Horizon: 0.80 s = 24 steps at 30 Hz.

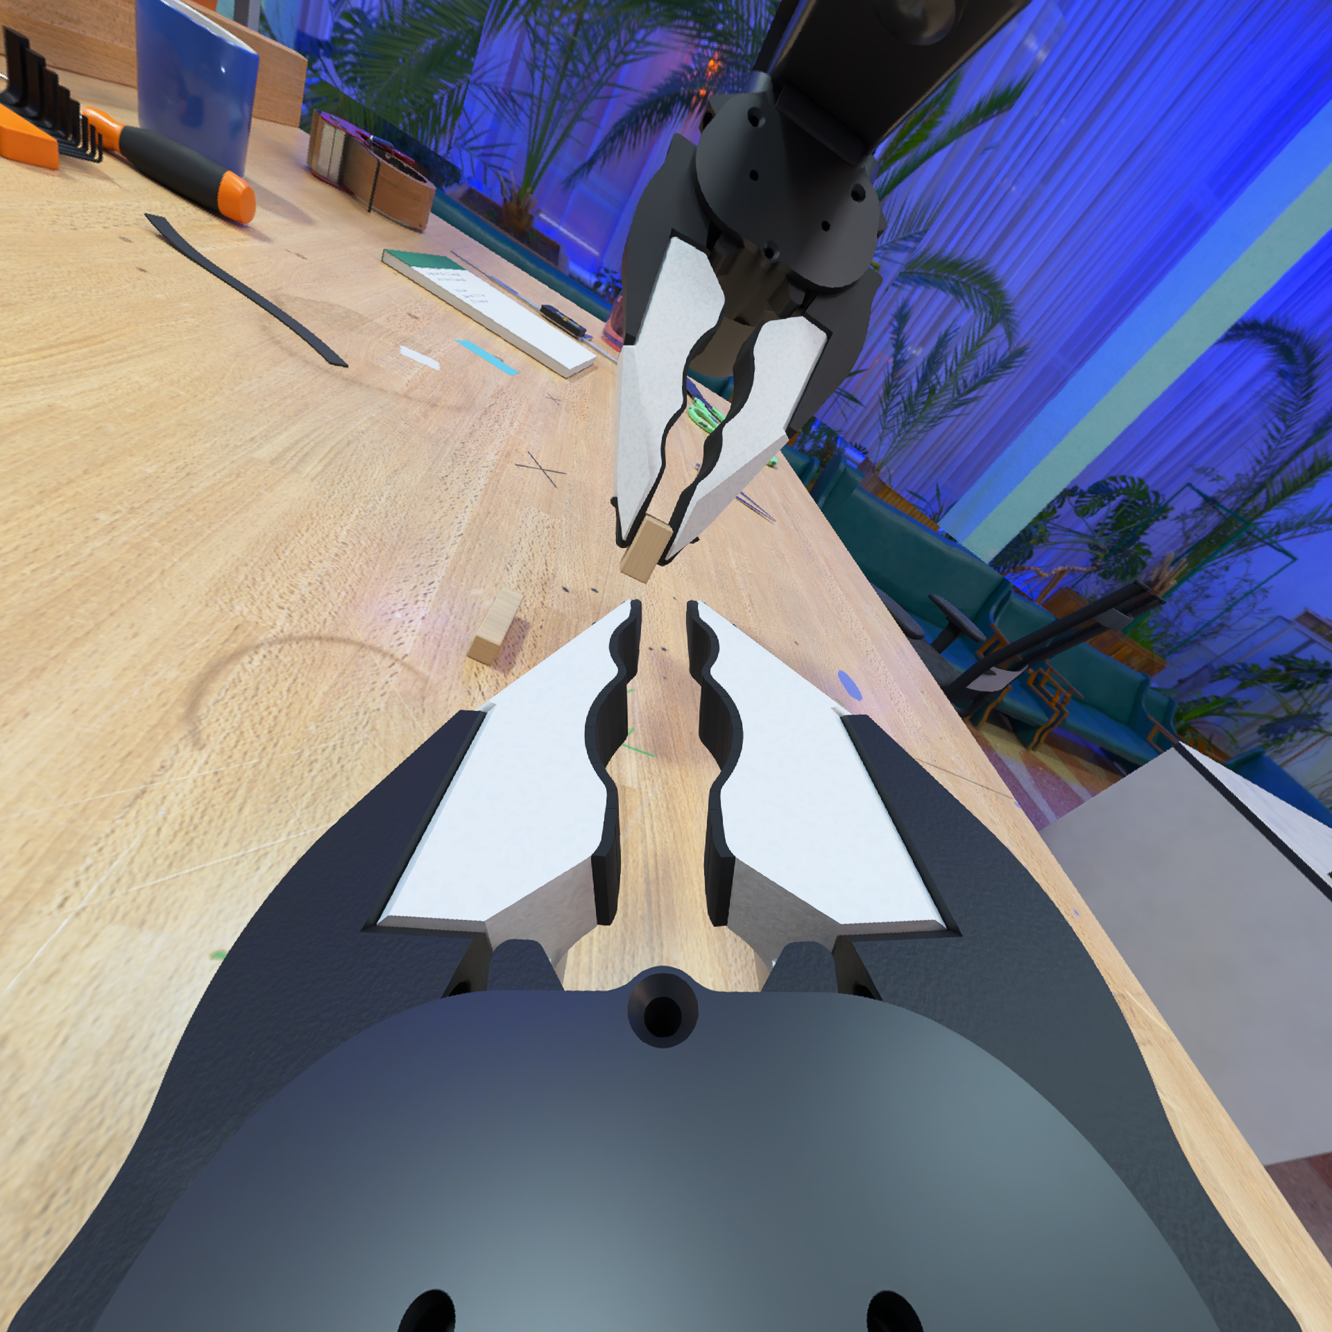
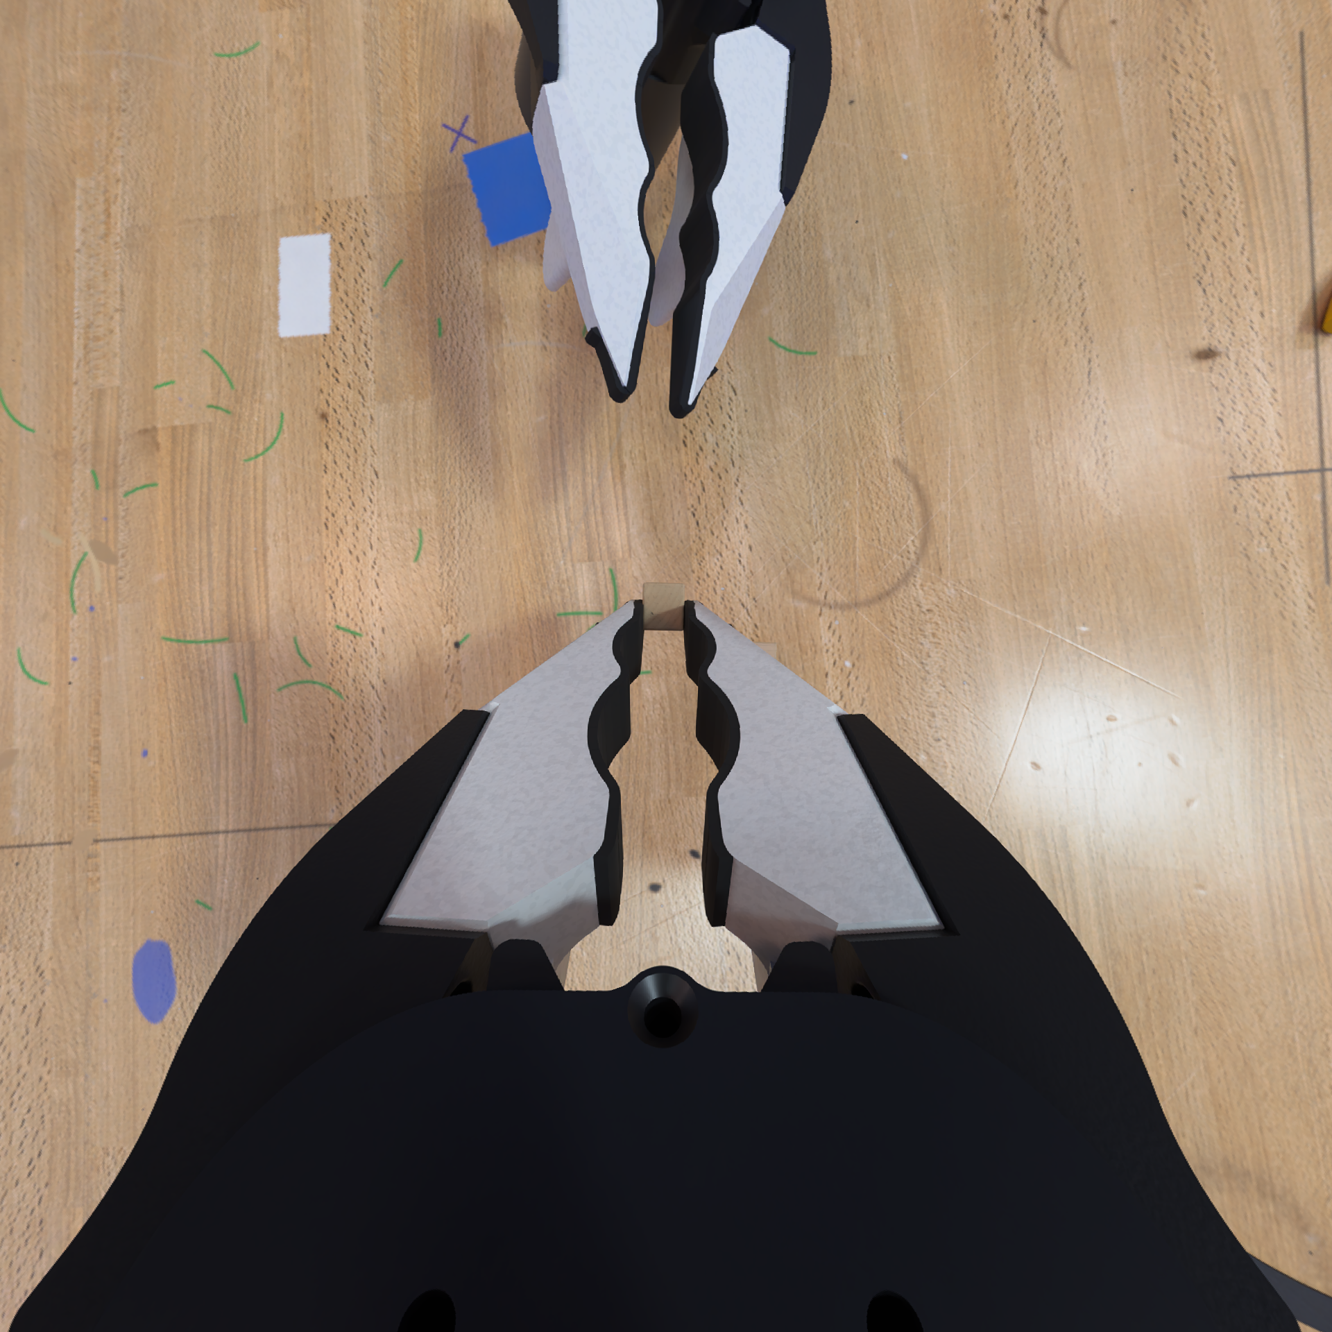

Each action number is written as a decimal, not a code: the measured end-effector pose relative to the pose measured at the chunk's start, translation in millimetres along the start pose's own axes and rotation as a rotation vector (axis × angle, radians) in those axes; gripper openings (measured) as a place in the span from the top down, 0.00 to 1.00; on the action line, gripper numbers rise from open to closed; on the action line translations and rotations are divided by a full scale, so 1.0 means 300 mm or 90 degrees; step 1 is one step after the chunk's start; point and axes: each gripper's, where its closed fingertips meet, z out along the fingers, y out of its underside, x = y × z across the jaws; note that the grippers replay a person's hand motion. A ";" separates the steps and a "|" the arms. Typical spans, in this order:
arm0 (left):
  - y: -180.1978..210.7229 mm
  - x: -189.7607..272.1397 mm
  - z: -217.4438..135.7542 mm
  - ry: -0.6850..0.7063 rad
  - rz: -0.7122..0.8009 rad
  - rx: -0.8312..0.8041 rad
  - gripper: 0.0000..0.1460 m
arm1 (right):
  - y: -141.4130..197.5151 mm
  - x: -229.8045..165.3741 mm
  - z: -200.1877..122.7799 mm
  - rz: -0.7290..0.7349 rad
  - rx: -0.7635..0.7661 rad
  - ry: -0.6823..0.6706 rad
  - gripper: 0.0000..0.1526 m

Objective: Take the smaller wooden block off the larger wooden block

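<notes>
The smaller wooden block (image 1: 641, 561) is clamped between the tips of my right gripper (image 1: 649, 544), which points down and holds it just above the wooden table (image 1: 216, 504). In the right wrist view the block (image 2: 663, 602) sits between the tips of my right gripper (image 2: 662, 616). The larger wooden block (image 1: 496, 625) lies on the table, to the lower left of the held block and apart from it. My left gripper (image 1: 662, 607) has a narrow gap between its fingers with nothing in it. It is just short of the held block and also shows in the right wrist view (image 2: 649, 403).
At the far left are an orange-and-black screwdriver (image 1: 173, 162), a blue mug (image 1: 194, 79) and a hex key set (image 1: 43, 101). A black strip (image 1: 245, 288) and a white notebook (image 1: 490, 310) lie farther back. The table edge runs along the right, by a grey box (image 1: 1189, 937).
</notes>
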 end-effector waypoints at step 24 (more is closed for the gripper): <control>0.014 0.007 0.008 -0.007 0.028 -0.017 0.91 | 0.014 -0.012 0.018 0.004 -0.030 -0.014 0.93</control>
